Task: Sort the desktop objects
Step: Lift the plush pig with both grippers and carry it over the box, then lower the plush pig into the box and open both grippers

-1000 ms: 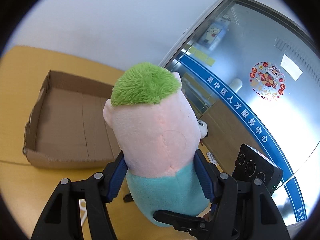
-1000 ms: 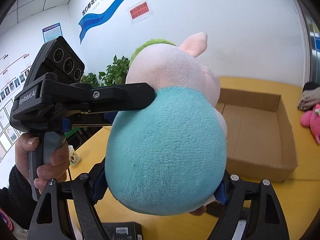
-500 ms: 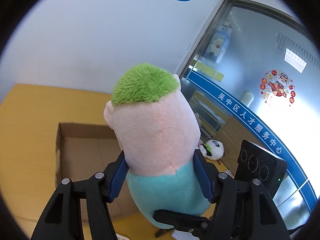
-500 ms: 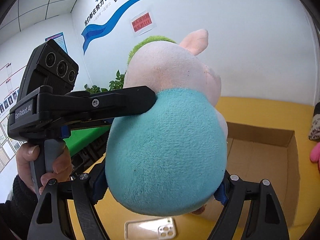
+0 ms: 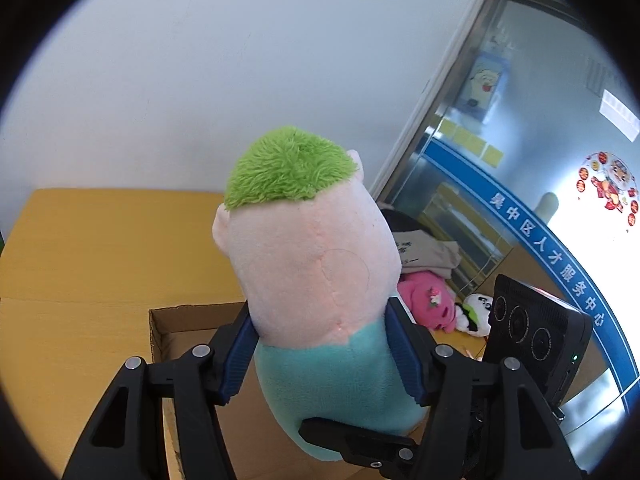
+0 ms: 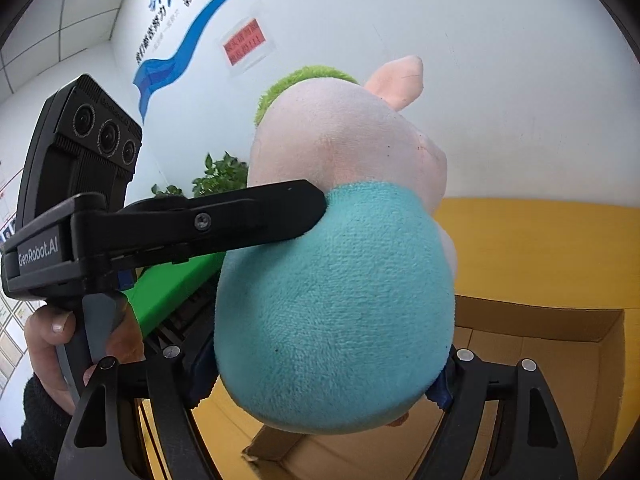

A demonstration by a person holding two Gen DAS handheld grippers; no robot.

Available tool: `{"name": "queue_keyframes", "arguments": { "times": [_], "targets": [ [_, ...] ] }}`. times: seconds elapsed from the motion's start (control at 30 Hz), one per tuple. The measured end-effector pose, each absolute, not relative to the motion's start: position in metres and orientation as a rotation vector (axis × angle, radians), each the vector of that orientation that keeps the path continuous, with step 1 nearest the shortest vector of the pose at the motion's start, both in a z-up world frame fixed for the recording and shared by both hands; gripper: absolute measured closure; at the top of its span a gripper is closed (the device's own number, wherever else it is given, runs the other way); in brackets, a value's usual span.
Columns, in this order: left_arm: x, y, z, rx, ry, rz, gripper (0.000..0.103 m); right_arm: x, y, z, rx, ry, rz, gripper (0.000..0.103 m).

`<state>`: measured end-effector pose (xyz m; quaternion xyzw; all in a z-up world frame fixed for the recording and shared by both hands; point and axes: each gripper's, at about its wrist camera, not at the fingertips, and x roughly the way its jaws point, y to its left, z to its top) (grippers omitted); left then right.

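Left wrist view: your left gripper (image 5: 320, 348) and right gripper (image 6: 328, 376) both clamp the plush pig (image 5: 316, 280) above the cardboard box (image 5: 176, 320).

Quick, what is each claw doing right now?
Left claw: shut on the pink plush pig with green hair and teal body.
Right claw: shut on the same pig's teal body.

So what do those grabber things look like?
Both grippers are black plastic. The left gripper has two long fingers with ribbed blue pads and silver screws. A black box on top has three round lenses. White letters on its side say GenRobot.AI. The hand holds its grey handle and wears a dark sleeve.
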<state>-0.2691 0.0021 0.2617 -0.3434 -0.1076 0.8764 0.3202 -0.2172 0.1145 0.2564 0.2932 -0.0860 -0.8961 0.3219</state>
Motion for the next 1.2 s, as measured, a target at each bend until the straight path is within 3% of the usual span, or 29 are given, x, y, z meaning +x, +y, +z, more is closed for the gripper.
{"name": "queue_keyframes", "arguments": {
  "times": [0.33,0.7,0.77,0.93,1.03,1.2],
  "targets": [
    [-0.328,-0.015,0.138,-1.194,-0.356,2.223,0.043,-0.294,0.090,0.145,1.078,-0.383,-2.233,0.018],
    [-0.357,-0.011,0.067,-1.418,-0.275,2.230,0.044,-0.337,0.066,0.062,1.322,-0.528,-2.113,0.015],
    [-0.353,-0.008,0.065,-1.397,-0.239,2.238,0.044,-0.341,0.062,0.047,1.389,-0.534,-2.076,0.010],
    [-0.353,-0.009,0.070,-1.404,-0.216,2.245,0.043,-0.323,0.061,0.061,1.374,-0.405,-2.092,0.010],
    [-0.352,-0.008,0.070,-1.401,-0.226,2.255,0.041,-0.310,0.078,0.069,1.321,-0.432,-2.130,0.022],
    [-0.339,-0.011,0.083,-1.366,-0.209,2.374,0.041,-0.310,0.070,0.068,1.316,-0.443,-2.102,0.027]
  ]
}}
